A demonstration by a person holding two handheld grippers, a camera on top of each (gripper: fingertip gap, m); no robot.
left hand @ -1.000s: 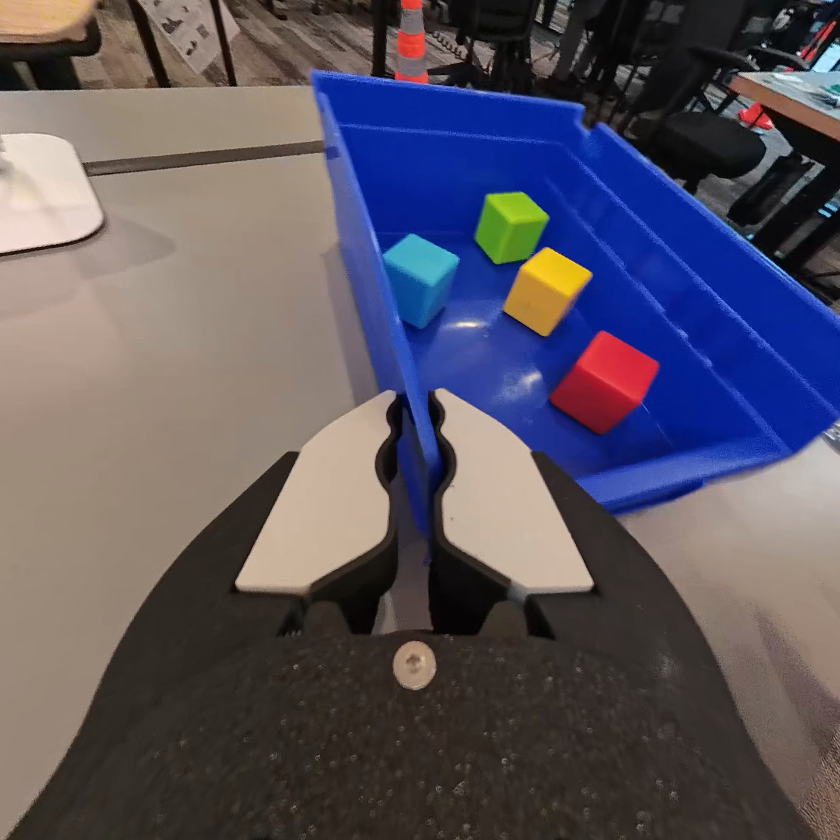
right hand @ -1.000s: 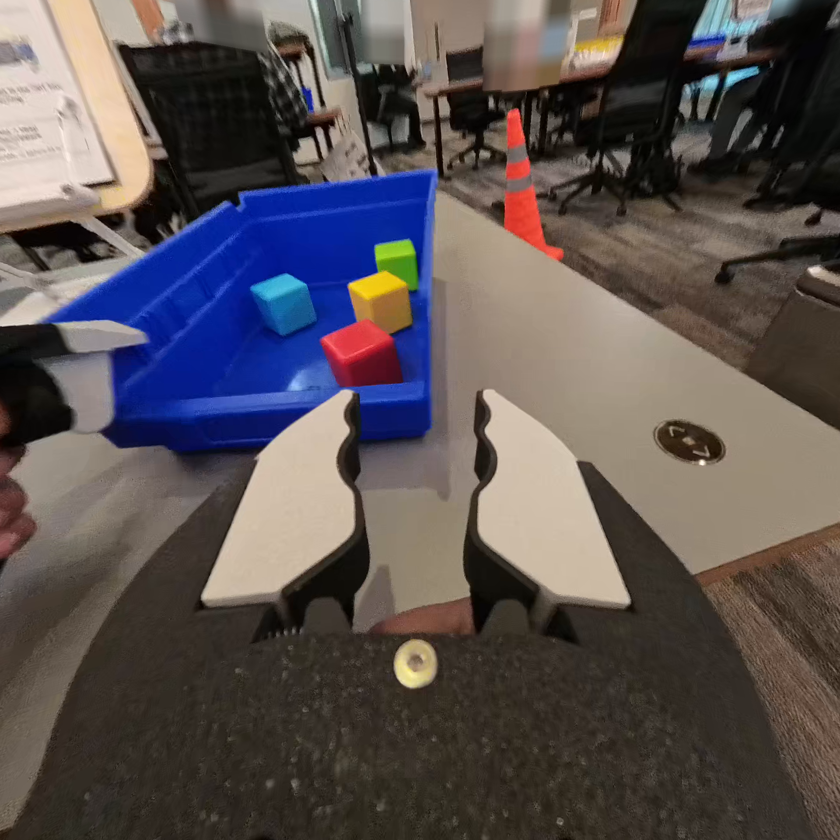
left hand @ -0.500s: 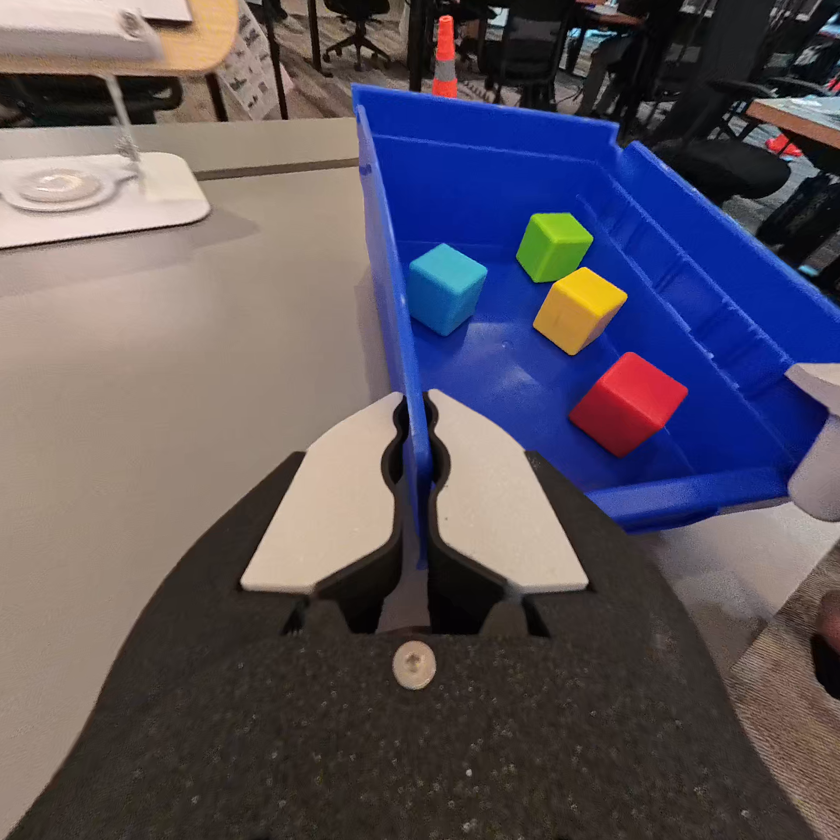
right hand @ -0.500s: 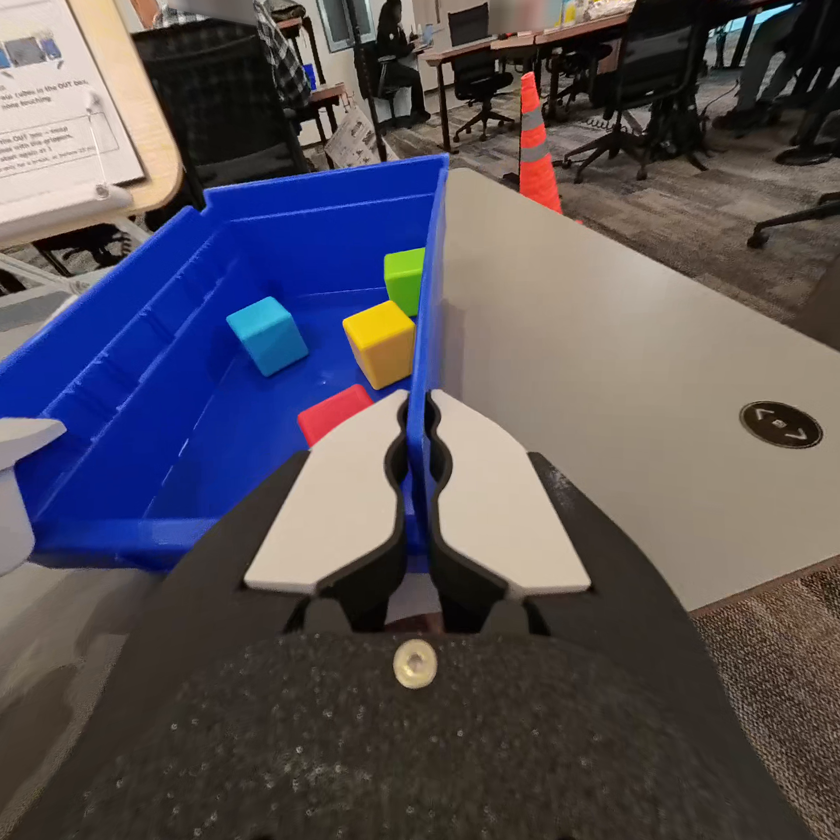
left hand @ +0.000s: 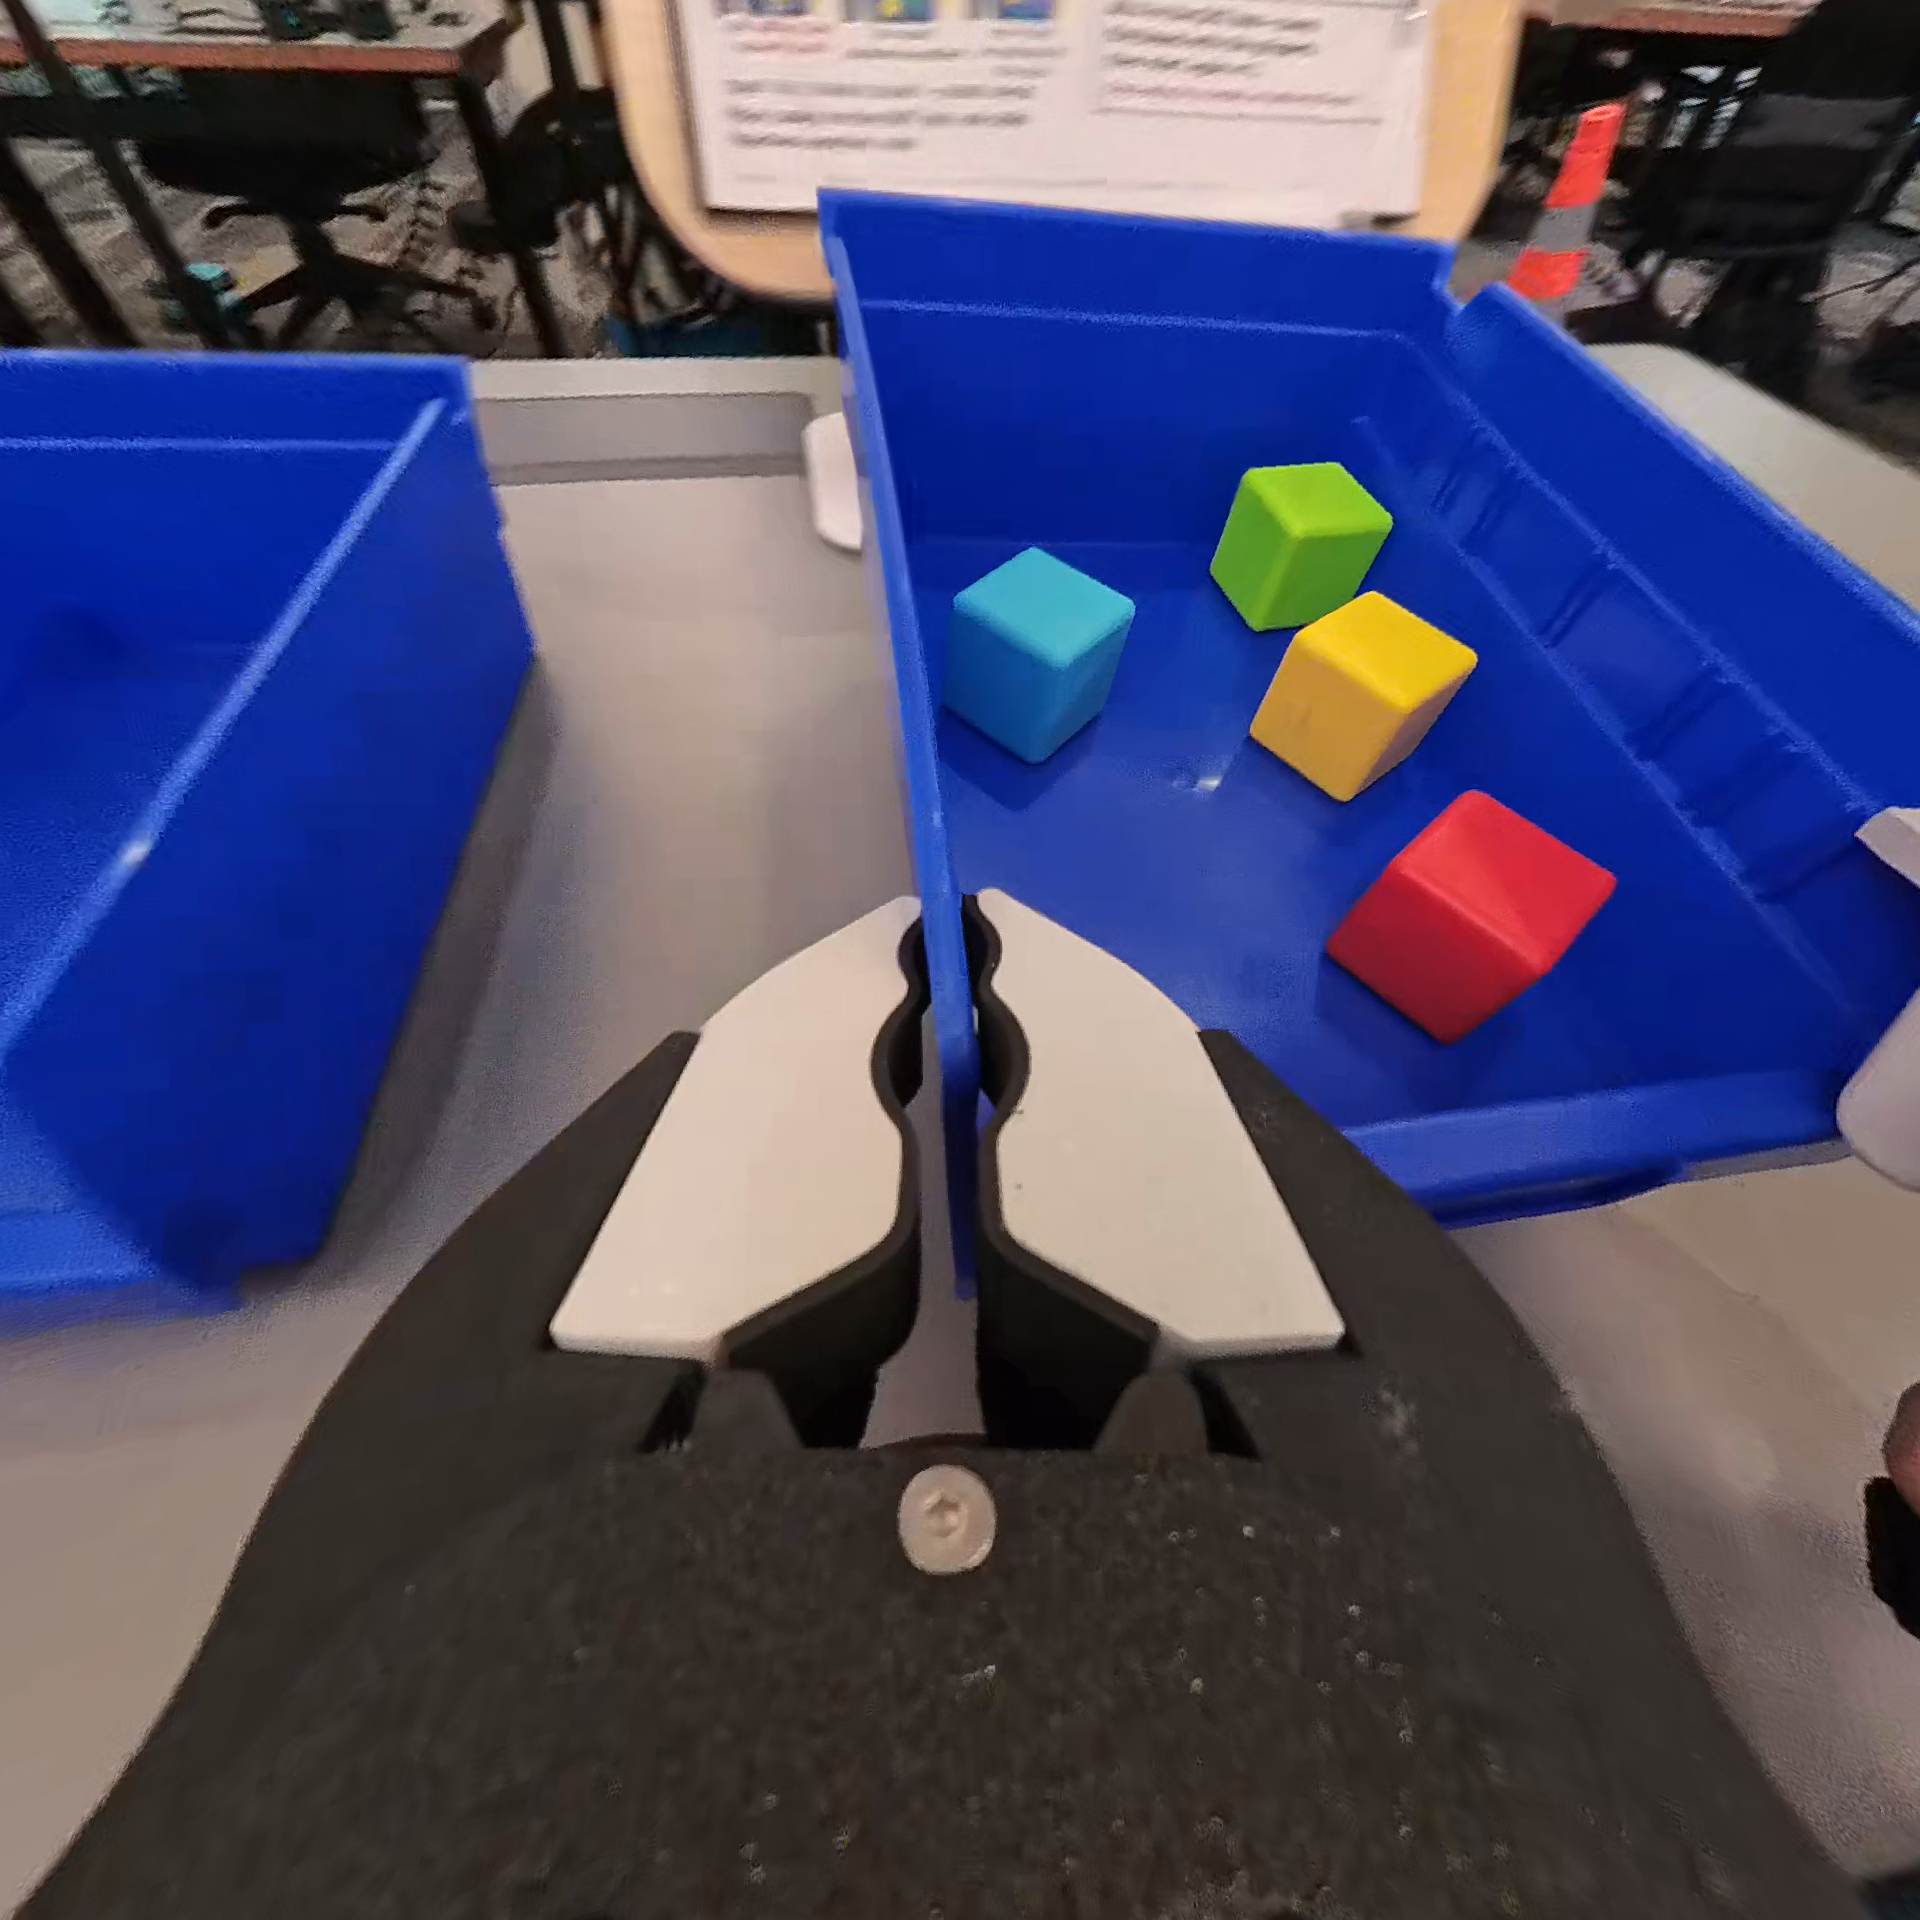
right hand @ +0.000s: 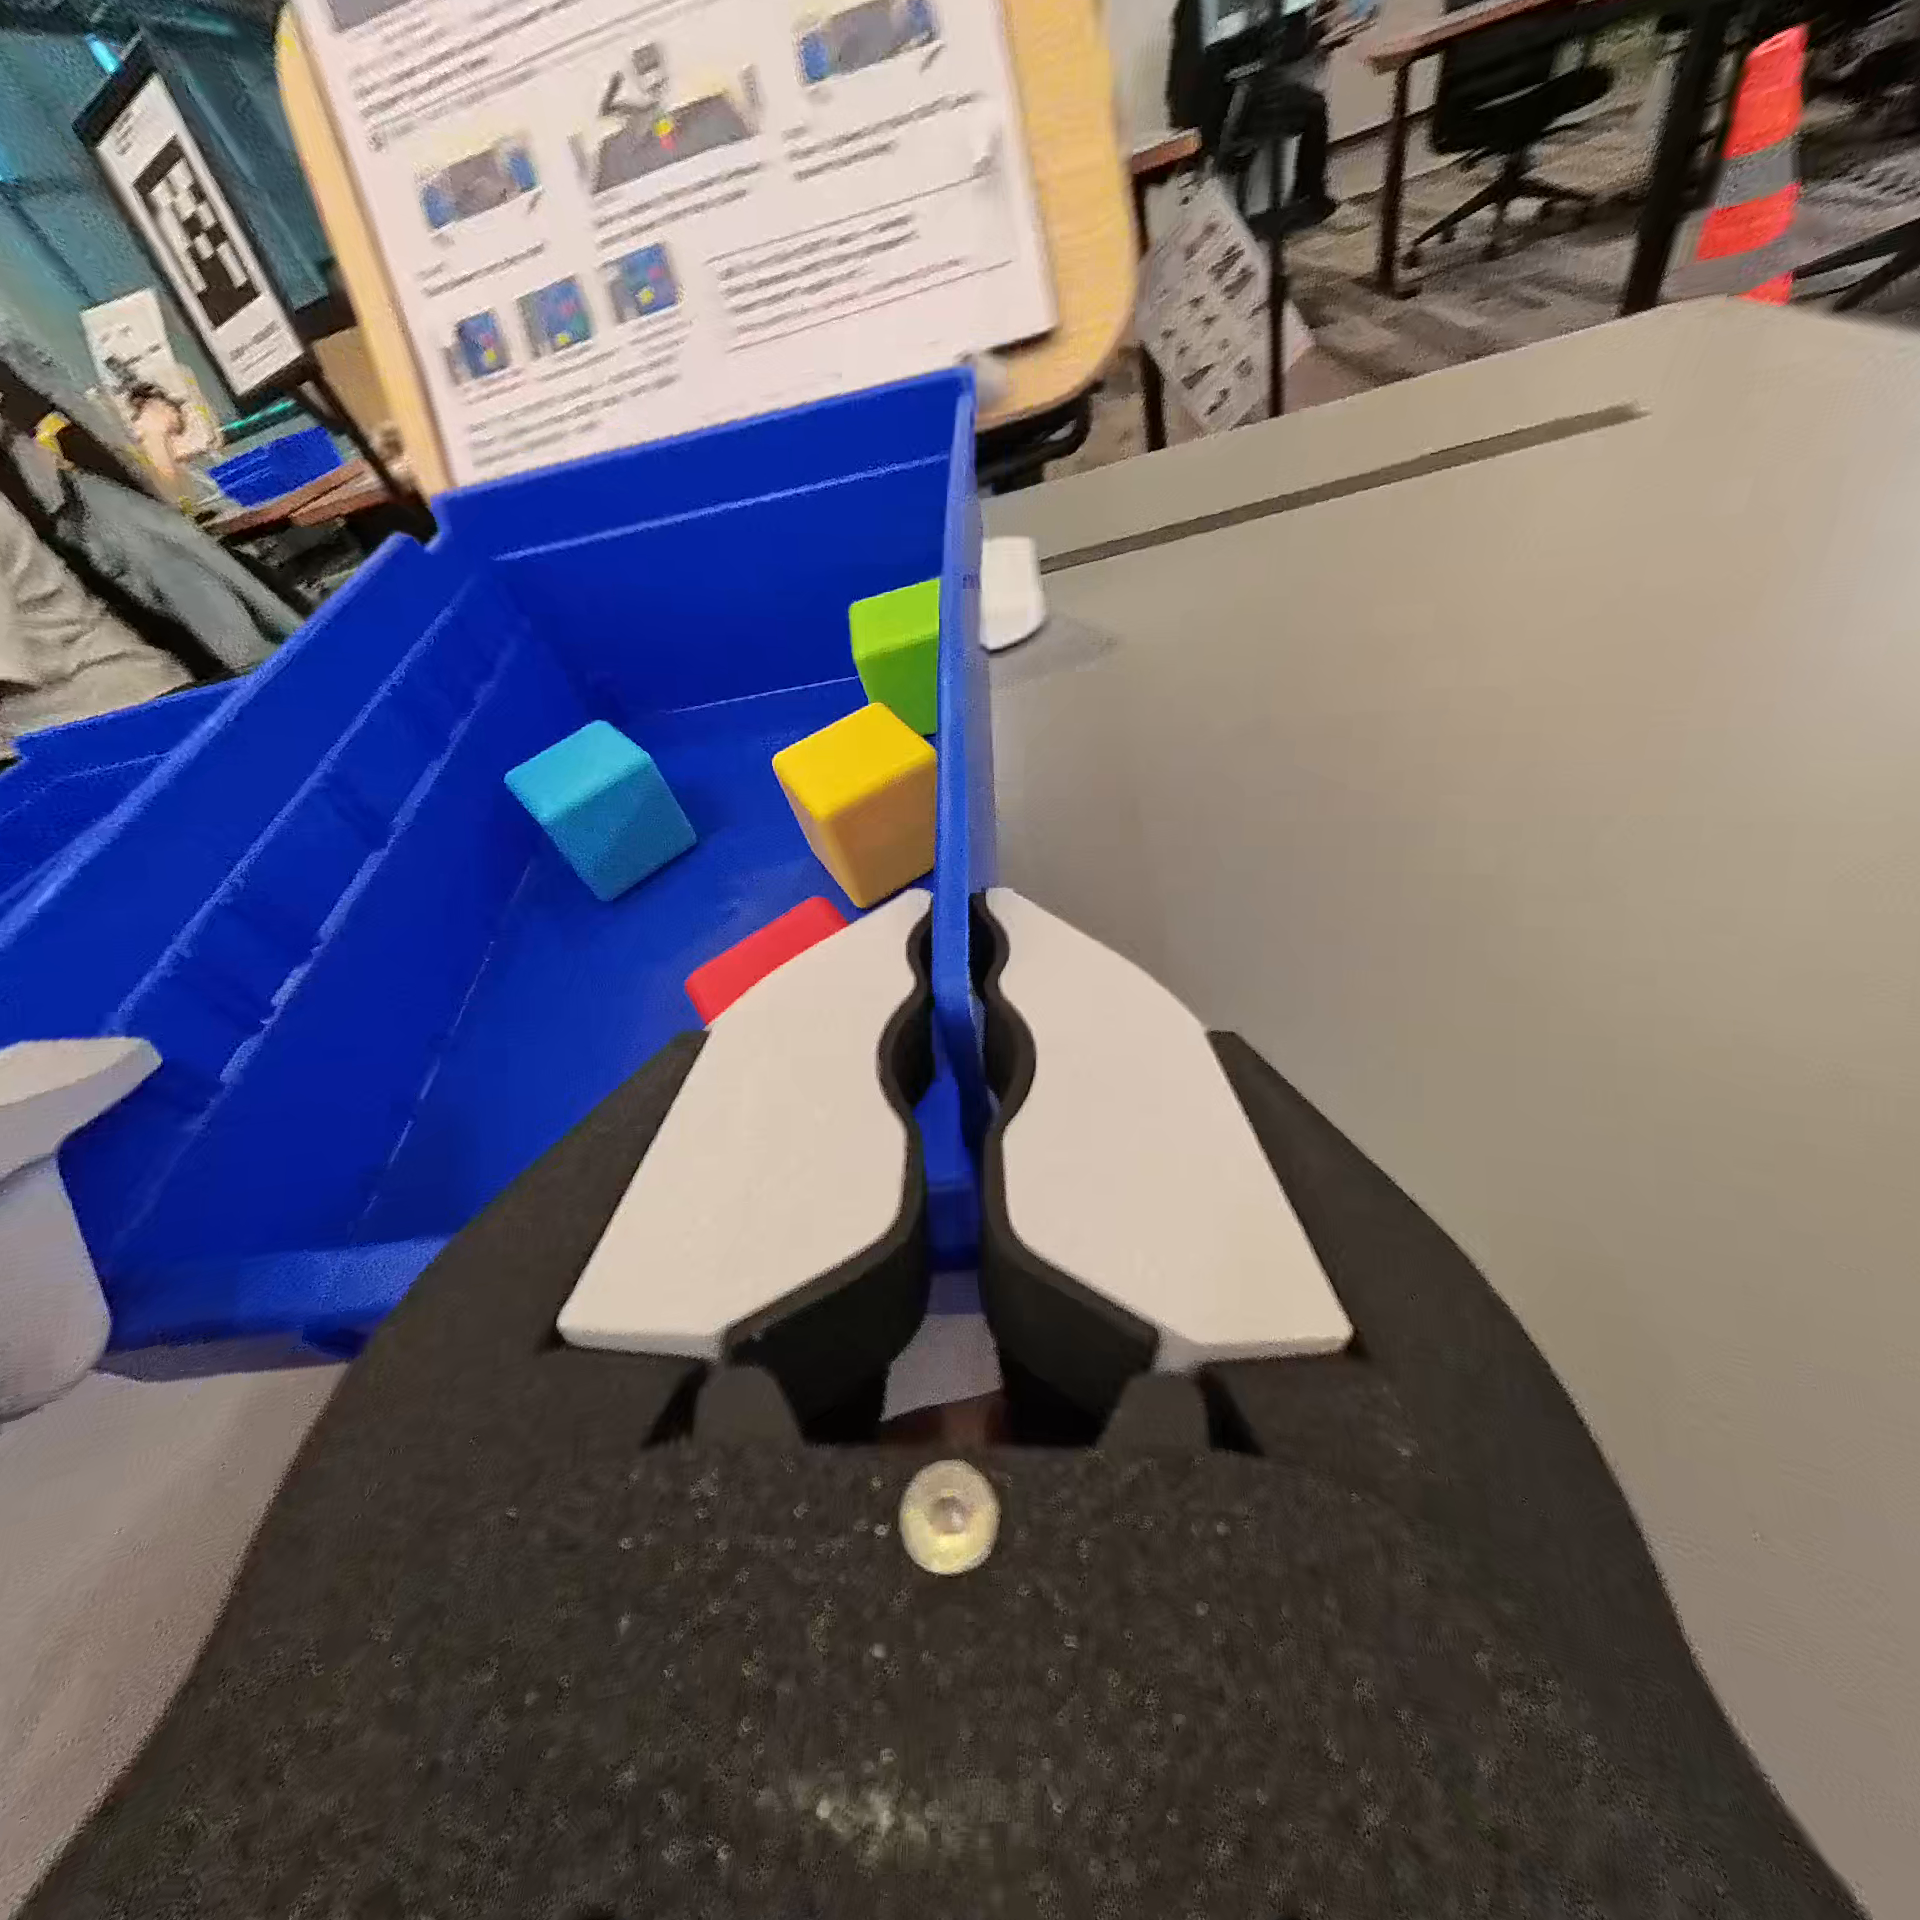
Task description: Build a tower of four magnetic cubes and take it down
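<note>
Resting on the grey table (left hand: 665, 727): two blue bins, the right bin (left hand: 1195, 416) being pinched on both side walls. Left gripper (left hand: 948, 914) clamping its left wall, right gripper (right hand: 954, 909) clamping its right wall. Lying apart inside: red cube (left hand: 1470, 914) nearest, yellow cube (left hand: 1361, 691), cyan cube (left hand: 1039, 655), green cube (left hand: 1299, 545) farthest. Sitting left: second bin (left hand: 208, 727).

- Illumination: bright, even, from overhead; indoor.
- Shadows: soft and short beneath the cubes; a faint one on the grey surface (left hand: 675, 727) beside the blue bin (left hand: 1143, 312).
- Glare: small highlight on the bin floor, left wrist view.
- Blur: poster (right hand: 675, 208) and background furniture smeared.
- Distortion: wide-angle bending at frame edges.
</note>
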